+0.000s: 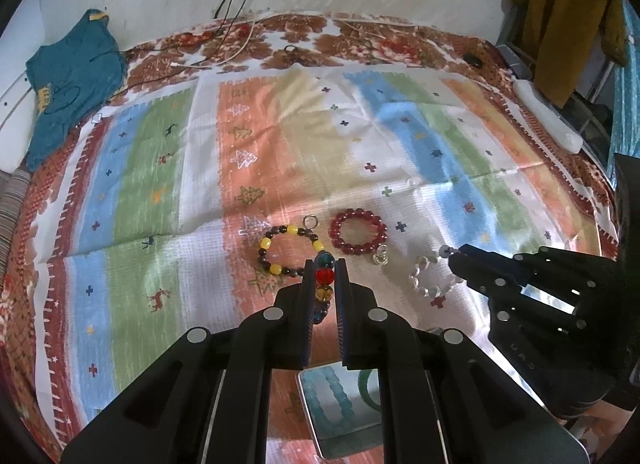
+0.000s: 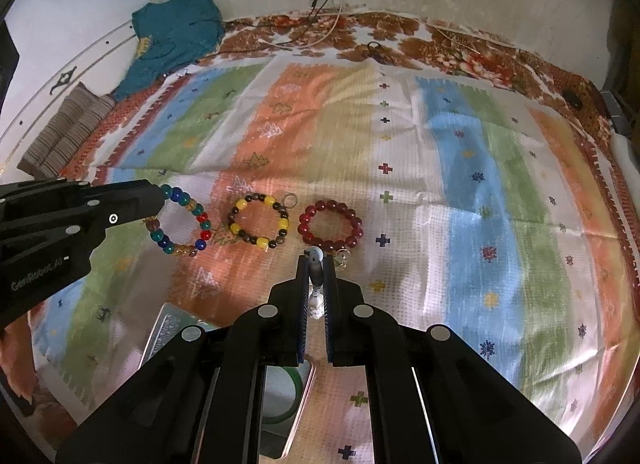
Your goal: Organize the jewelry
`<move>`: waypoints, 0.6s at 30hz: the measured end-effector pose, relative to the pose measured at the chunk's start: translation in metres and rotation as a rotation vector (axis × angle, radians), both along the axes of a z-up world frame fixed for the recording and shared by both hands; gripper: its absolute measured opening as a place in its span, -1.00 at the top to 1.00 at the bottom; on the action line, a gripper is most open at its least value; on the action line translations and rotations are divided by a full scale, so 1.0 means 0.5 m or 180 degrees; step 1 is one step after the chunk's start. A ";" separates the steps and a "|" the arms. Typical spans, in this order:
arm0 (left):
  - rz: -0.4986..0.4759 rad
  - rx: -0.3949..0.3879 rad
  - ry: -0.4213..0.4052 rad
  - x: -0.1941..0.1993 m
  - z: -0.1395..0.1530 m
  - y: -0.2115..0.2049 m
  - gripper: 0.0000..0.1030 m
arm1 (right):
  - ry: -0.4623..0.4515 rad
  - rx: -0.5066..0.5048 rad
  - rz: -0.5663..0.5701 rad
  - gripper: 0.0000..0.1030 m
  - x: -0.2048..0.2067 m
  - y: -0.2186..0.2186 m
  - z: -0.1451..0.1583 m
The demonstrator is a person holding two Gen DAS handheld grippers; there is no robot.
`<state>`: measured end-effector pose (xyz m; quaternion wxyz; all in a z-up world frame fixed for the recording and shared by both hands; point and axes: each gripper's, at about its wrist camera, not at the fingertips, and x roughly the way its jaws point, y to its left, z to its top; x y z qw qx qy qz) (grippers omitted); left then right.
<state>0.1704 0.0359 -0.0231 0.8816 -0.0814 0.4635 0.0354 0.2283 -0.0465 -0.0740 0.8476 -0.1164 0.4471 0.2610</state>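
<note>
My left gripper [image 1: 325, 264] is shut on a multicolour bead bracelet [image 1: 324, 284], which hangs as a ring of blue, red, green and amber beads [image 2: 182, 224] from its tip [image 2: 162, 194]. My right gripper [image 2: 316, 260] is shut on a pale white bead bracelet [image 2: 316, 304]; it dangles as a loop [image 1: 430, 276] below that gripper's tip [image 1: 454, 258]. On the striped cloth lie a yellow-and-brown bead bracelet [image 1: 288, 250] and a dark red bead bracelet [image 1: 358, 232]. A small metal ring [image 1: 309, 221] and a clear ring [image 1: 381, 256] rest beside them.
A shiny tray [image 1: 340, 416] holding a pale blue bracelet and a green bangle [image 2: 288, 396] sits under the grippers at the near edge. A teal garment [image 1: 72, 80] lies at the back left, cables [image 1: 236, 48] along the wall, a white object [image 1: 548, 116] at the right.
</note>
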 end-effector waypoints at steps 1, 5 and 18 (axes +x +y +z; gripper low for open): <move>-0.0006 -0.0010 -0.0020 -0.005 0.004 -0.002 0.83 | 0.0000 0.0002 0.0008 0.85 -0.002 0.001 0.000; -0.0036 -0.0023 -0.0083 -0.026 0.018 -0.011 0.83 | -0.0004 0.0021 0.0029 0.85 -0.014 -0.002 0.002; -0.0103 -0.0065 -0.0213 -0.088 0.044 -0.036 0.83 | -0.0111 0.0097 0.0133 0.85 -0.075 -0.007 0.028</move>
